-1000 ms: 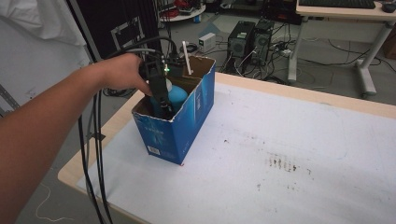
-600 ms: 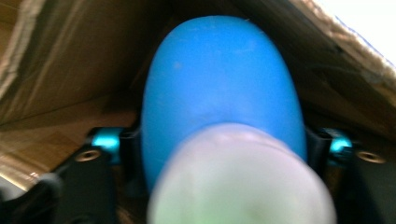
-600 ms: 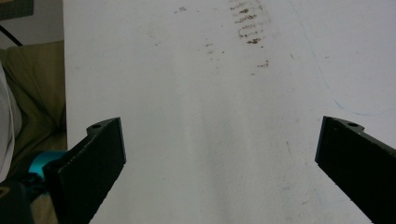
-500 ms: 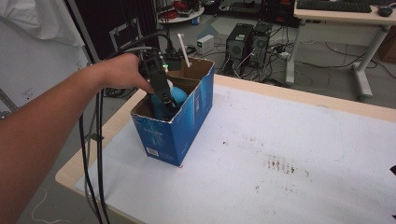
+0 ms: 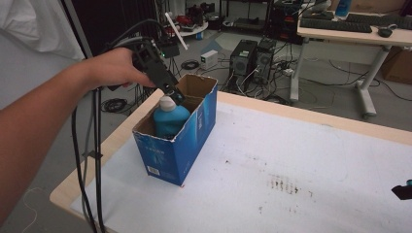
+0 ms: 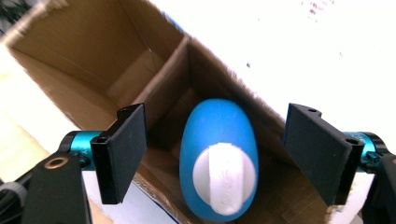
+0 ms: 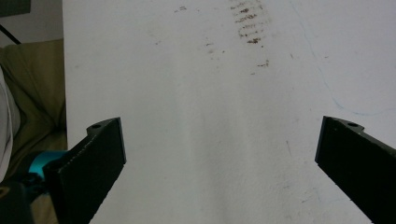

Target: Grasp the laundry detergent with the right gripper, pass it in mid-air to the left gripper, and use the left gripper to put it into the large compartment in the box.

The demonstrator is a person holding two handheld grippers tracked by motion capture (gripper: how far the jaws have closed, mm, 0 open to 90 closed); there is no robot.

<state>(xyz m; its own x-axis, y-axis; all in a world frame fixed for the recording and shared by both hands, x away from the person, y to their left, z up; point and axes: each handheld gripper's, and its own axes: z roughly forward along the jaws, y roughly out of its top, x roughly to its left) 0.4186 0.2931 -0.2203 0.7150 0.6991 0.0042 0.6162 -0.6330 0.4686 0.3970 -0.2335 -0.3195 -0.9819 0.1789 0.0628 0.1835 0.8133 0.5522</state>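
Standing upright in the near compartment of a blue cardboard box (image 5: 187, 141), we find one blue bottle (image 5: 170, 121) with a white cap (image 6: 225, 176). We count one bottle, one box, and two compartments in that box, parted by a brown cardboard wall; the far compartment shows nothing but bare cardboard.

We note the left gripper (image 5: 176, 98) poised just above the cap, tilted down toward it, with a hand (image 5: 114, 68) on its body. In the left gripper view its jaws have just been opening: they stand apart on either side of the bottle, clear of it, and neither pad touches the cap or the body. The bottle rests on its own inside the box.

We see the box on a white table (image 5: 311, 160), near its left edge, one long side toward us. Dark smudges (image 5: 284, 183) mark the tabletop to the right of the box.

We record the right gripper (image 5: 402, 191) at the right edge of the high view, well apart from the box. Its own view shows both jaws spread wide over bare table, with nothing between them.

Cables (image 5: 92, 145) hang from the left gripper beside the table edge.
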